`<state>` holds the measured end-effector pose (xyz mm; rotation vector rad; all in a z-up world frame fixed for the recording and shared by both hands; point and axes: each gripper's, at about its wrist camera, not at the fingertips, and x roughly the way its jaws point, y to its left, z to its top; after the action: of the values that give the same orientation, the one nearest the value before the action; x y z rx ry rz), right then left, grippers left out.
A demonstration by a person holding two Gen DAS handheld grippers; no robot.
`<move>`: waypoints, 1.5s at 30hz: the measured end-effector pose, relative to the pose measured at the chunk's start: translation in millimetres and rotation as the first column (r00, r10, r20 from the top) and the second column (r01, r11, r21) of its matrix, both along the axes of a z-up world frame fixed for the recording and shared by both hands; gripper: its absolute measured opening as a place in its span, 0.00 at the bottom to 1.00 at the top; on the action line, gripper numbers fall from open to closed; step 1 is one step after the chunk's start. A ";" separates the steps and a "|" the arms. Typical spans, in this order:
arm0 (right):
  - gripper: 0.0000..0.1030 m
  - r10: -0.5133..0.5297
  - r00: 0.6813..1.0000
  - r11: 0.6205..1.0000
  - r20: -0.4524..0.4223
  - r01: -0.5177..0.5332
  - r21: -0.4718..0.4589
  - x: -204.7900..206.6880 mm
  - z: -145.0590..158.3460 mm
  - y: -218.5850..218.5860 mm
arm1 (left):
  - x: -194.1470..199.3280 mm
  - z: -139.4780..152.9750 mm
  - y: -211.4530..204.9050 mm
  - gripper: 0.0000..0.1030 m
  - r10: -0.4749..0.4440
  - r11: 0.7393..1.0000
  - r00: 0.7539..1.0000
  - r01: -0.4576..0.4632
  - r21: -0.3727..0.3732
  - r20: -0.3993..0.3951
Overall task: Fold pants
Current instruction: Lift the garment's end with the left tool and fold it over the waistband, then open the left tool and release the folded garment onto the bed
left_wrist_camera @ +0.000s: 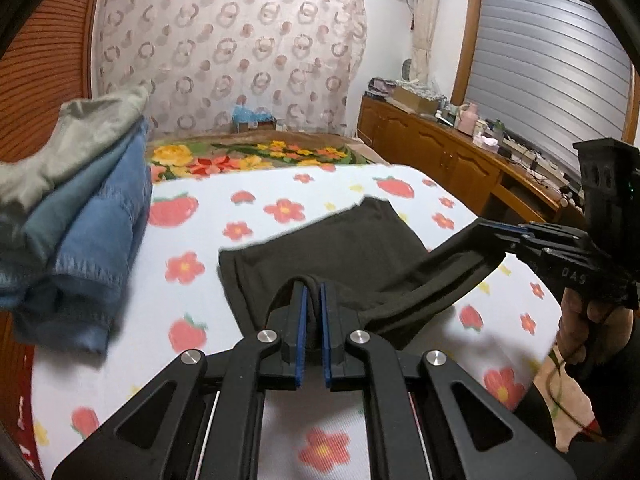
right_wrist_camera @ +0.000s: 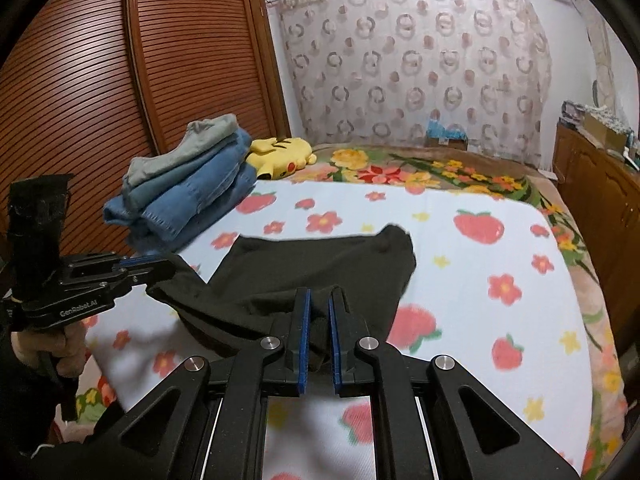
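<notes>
Black pants [left_wrist_camera: 340, 244] lie on the white flower-and-strawberry sheet [left_wrist_camera: 248, 208], their near edge lifted off the bed. My left gripper [left_wrist_camera: 314, 290] is shut on that raised edge, cloth pinched between its blue pads. In the same view my right gripper [left_wrist_camera: 496, 236] comes in from the right, shut on the other end of the edge, which stretches taut between the two. In the right wrist view the right gripper [right_wrist_camera: 319, 298] clamps black cloth of the pants [right_wrist_camera: 320, 264], and the left gripper [right_wrist_camera: 160, 266] grips it at the left, held by a hand [right_wrist_camera: 48, 344].
A stack of folded jeans and grey garments [right_wrist_camera: 188, 188] sits at the bed's left side, with a yellow plush toy [right_wrist_camera: 280, 154] behind it. A wooden louvred wardrobe [right_wrist_camera: 120, 80] stands to the left. A cluttered wooden cabinet [left_wrist_camera: 460, 152] runs along the right.
</notes>
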<state>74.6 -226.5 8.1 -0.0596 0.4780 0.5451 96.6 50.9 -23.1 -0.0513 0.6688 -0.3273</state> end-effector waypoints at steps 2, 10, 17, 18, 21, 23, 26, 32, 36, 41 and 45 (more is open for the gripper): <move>0.08 -0.002 1.000 1.000 0.004 0.002 -0.002 10.2 1.5 3.7 | 11.0 3.1 3.6 0.07 0.016 1.000 1.000 -0.016 -0.009 0.001; 0.08 -0.024 1.000 0.999 0.012 0.025 -0.039 52.0 6.2 17.8 | 49.5 6.4 7.3 0.07 0.050 0.999 0.999 -0.050 0.005 -0.007; 0.08 -0.044 0.999 0.996 -0.023 0.042 -0.082 88.2 0.6 31.0 | 71.0 1.9 3.2 0.07 0.063 0.997 0.998 -0.062 0.045 -0.024; 0.08 -0.047 0.998 0.995 -0.031 0.044 -0.088 92.5 -0.1 33.2 | 72.3 2.0 2.1 0.07 0.063 0.997 0.998 -0.062 0.051 -0.028; 0.08 -0.057 0.997 0.993 -0.047 0.051 -0.105 97.9 -0.9 37.3 | 74.1 0.9 -0.1 0.07 0.061 0.997 0.997 -0.058 0.055 -0.051; 0.10 -0.052 0.997 0.994 -0.051 0.046 -0.102 97.1 0.3 37.8 | 73.5 1.3 -0.4 0.07 0.058 0.997 0.997 -0.056 0.051 -0.056; 0.13 -0.044 0.998 0.995 -0.046 0.040 -0.096 94.7 4.7 33.3 | 70.4 3.1 0.9 0.14 0.050 0.998 0.997 -0.047 0.041 -0.057; 0.34 -0.056 0.998 0.995 -0.023 0.054 -0.082 83.4 9.6 23.0 | 62.4 7.9 4.2 0.47 0.055 0.998 0.998 -0.055 0.025 -0.030; 0.38 -0.053 0.998 0.996 -0.027 0.051 -0.073 73.5 7.6 16.6 | 54.1 4.5 6.5 0.47 0.057 0.998 0.998 -0.056 0.034 -0.032; 0.39 -0.042 0.996 0.996 -0.084 0.035 -0.086 69.1 -5.2 8.7 | 45.2 -13.3 8.7 0.47 0.048 0.998 0.996 -0.044 0.046 -0.079; 0.39 -0.024 0.990 0.994 -0.139 0.008 -0.113 68.4 -20.6 8.1 | 38.2 -29.2 7.8 0.47 0.041 0.997 0.993 -0.034 0.065 -0.112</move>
<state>143.0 -218.4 -12.5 -0.1259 0.6454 0.5080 134.8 58.7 -52.3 -0.0224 0.7896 -0.2679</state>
